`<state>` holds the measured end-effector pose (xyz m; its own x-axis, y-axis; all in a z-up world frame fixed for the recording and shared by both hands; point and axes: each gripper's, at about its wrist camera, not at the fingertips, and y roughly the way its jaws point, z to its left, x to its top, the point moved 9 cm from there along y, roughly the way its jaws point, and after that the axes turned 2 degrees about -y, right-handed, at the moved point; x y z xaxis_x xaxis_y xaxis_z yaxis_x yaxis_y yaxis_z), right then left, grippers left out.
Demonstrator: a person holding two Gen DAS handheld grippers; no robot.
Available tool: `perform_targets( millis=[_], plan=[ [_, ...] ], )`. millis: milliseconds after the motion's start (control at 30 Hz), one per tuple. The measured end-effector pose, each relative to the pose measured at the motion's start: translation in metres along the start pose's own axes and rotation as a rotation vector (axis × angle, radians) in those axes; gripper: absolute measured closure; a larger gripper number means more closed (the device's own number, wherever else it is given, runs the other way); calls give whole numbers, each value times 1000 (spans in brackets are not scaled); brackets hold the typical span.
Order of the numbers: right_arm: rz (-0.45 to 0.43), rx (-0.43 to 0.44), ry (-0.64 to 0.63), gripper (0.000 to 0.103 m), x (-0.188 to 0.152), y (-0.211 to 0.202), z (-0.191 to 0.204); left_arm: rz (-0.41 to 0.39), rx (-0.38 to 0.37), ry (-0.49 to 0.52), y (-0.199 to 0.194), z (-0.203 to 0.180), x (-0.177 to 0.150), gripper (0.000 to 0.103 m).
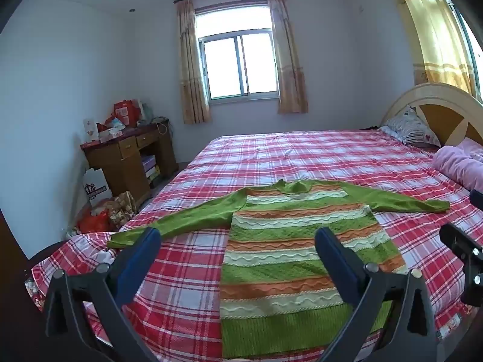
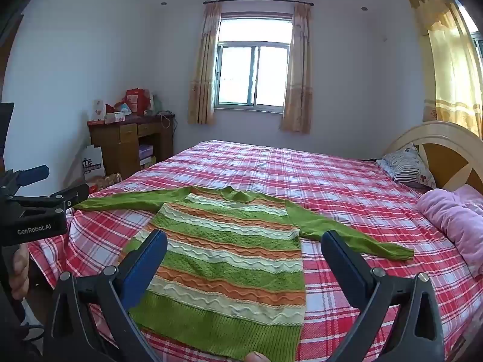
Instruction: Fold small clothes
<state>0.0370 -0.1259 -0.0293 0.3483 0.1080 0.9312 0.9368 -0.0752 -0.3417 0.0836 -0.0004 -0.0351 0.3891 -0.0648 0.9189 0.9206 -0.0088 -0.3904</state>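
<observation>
A small knit sweater (image 1: 289,247) with green, orange and cream stripes lies flat on the red plaid bed (image 1: 302,157), hem nearest me, both green sleeves spread out to the sides. It also shows in the right wrist view (image 2: 229,253). My left gripper (image 1: 238,235) is open and empty, held above the hem end, over the sweater's left half. My right gripper (image 2: 244,238) is open and empty above the lower body of the sweater. The left gripper's body (image 2: 36,208) shows at the left of the right wrist view.
A pink blanket (image 2: 452,223) and a patterned pillow (image 2: 407,166) lie at the right by the wooden headboard (image 2: 446,150). A wooden desk (image 2: 129,141) with boxes and bags stands by the left wall. A window (image 2: 253,75) is behind the bed.
</observation>
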Motion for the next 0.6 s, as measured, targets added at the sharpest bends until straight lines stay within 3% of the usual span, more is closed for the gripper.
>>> perform_targets(
  millis=[600],
  plan=[
    [14, -2, -4, 1, -9, 4, -1, 5, 7, 8, 4, -3, -7, 0]
  ],
)
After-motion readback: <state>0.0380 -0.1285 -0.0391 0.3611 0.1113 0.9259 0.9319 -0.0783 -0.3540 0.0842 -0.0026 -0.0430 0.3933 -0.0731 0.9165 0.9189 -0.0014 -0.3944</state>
